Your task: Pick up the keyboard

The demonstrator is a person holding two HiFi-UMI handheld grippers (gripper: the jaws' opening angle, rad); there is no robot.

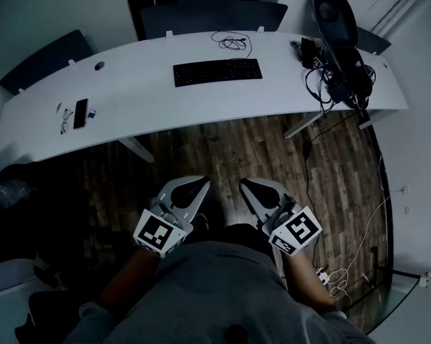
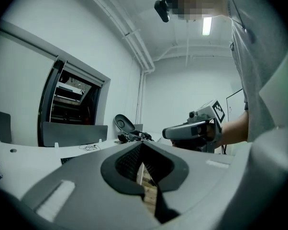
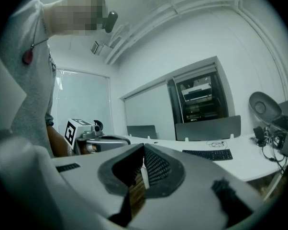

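On one desk lies one keyboard; left tool, right tool both closed.

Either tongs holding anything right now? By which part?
Nothing held. Left tongs and right tongs are both shut and empty, short of the desk; the keyboard lies untouched on it.

- No word, brand, number or sign can be read in any of the views.
- The left gripper and the right gripper each bear a marker cube faced with black-and-white square block patterns. These are code marks, not letters or digits.
- The key legends on the black keyboard on the white desk are too small to make out.
- The phone on the same desk shows no legible print.
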